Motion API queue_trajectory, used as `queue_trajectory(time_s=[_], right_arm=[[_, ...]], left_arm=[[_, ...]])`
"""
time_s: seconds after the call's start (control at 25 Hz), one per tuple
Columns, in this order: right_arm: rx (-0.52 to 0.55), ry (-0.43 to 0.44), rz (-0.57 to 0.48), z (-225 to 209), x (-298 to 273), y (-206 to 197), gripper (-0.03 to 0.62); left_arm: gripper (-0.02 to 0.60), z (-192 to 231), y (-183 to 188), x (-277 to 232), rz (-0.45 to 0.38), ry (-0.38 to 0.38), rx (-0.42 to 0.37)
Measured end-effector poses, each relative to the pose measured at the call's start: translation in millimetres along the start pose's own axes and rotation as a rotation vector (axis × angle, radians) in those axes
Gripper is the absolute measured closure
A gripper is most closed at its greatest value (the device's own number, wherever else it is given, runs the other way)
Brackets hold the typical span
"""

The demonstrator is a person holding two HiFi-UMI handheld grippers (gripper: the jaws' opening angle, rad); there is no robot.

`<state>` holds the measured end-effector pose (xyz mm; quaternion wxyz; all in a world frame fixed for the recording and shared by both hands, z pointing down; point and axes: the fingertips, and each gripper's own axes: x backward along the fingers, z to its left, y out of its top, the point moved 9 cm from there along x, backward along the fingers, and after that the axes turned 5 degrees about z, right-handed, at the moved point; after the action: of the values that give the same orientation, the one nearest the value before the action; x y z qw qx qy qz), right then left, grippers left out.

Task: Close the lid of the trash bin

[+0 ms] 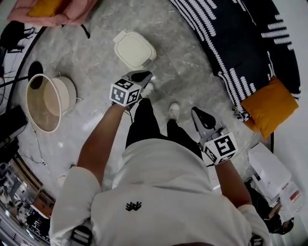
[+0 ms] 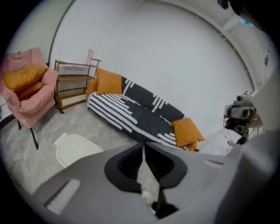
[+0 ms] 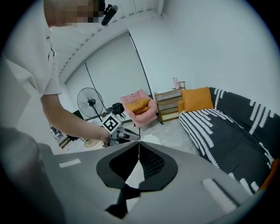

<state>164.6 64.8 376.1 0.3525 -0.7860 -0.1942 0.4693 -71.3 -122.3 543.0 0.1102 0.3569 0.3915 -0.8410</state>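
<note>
The cream trash bin (image 1: 134, 49) stands on the grey marble floor with its lid down flat; in the left gripper view the trash bin (image 2: 74, 148) lies low at the left. My left gripper (image 1: 142, 75) hangs above the floor just this side of the bin, not touching it. Its jaws meet at the tips with nothing between them, and the left gripper (image 2: 143, 145) points toward the sofa. My right gripper (image 1: 199, 113) is held further right, beside my legs. The right gripper (image 3: 138, 142) is shut and empty too, aimed toward my left hand.
A black-and-white striped sofa (image 1: 231, 38) with an orange cushion (image 1: 268, 106) runs along the right. A pink armchair (image 1: 53, 12) sits at the top left, a round beige tub (image 1: 43, 102) at the left, white boxes (image 1: 269, 168) at the right. A standing fan (image 3: 91, 104) is behind.
</note>
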Motion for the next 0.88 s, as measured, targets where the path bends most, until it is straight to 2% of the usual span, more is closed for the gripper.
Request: queue_trajectory(time_s=[0.08, 0.56, 0.88], right_arm=[[0.032, 0.007, -0.024, -2.6, 16.1, 0.6, 0.591], [0.147, 0.087, -0.112, 8.7, 89.5, -9.3, 0.592], [0.206, 0.140, -0.137, 14.7, 123.5, -17.0, 0.592]], left_arm=[[0.525, -27.6, 6.4, 22.4, -0.058, 0.014, 0.006], [0.525, -197.8, 13.8, 130.7, -0.287, 0.035, -0.058], [0.525, -282.6, 0.8, 155.0, -0.326, 0.069, -0.166]])
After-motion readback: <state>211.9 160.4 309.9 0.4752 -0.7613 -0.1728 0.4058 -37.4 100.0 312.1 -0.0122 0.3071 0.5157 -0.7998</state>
